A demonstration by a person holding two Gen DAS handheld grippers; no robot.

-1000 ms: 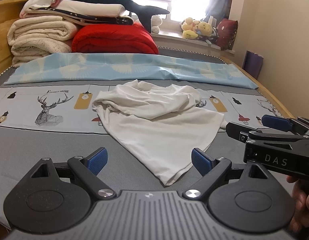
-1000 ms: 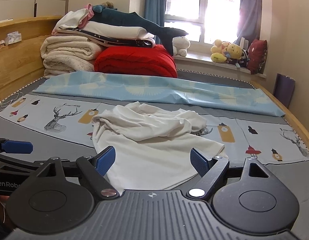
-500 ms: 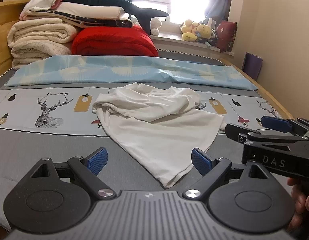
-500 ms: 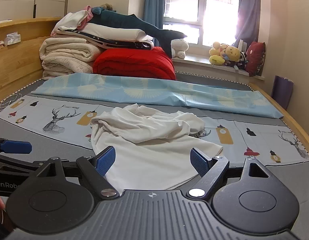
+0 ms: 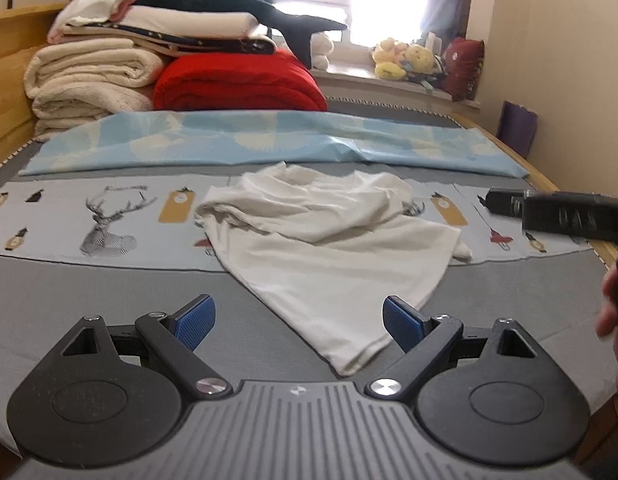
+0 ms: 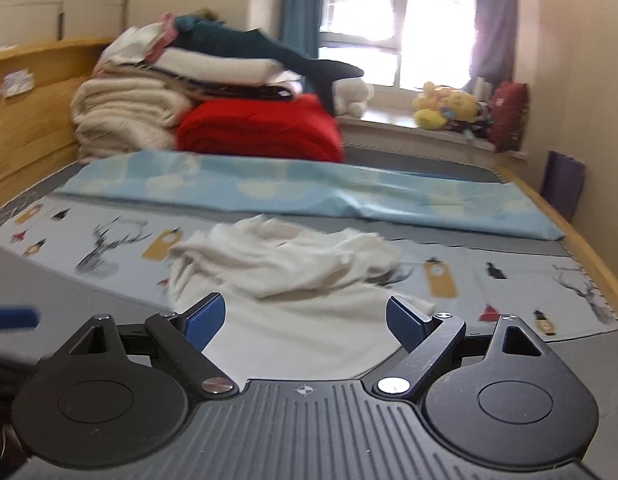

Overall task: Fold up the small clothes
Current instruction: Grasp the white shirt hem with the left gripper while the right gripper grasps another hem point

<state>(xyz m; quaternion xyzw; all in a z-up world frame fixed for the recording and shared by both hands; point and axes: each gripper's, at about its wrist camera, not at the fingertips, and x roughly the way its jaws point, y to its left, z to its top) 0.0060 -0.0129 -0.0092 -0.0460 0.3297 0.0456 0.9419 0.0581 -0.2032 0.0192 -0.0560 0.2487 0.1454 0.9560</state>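
1. White garment lies crumpled on the bed in the left wrist view, its far part bunched over the deer-print sheet and its near part spread flat, with a corner tapering toward the camera onto the grey cover.
2. In the same view the left gripper hovers low over the bed with its jaws wide apart; the blue pads stand either side of the garment's near corner and press on nothing.
3. At the right edge of this view the right gripper shows from the side as a blurred dark bar, with part of a hand below it; it is off to the side of the garment, not touching it.
4. Farther back lie a light blue sheet, a red quilt, a stack of cream blankets and a dark plush shark.
5. In the right wrist view, which is blurred, the garment sits just ahead of the right gripper, and its flat near part reaches back between the fingers.
6. Its jaws have just been opening and stand wide apart, with the cloth lying below and between the pads but not pinched.
7. A blue pad of the left gripper shows at the left edge.
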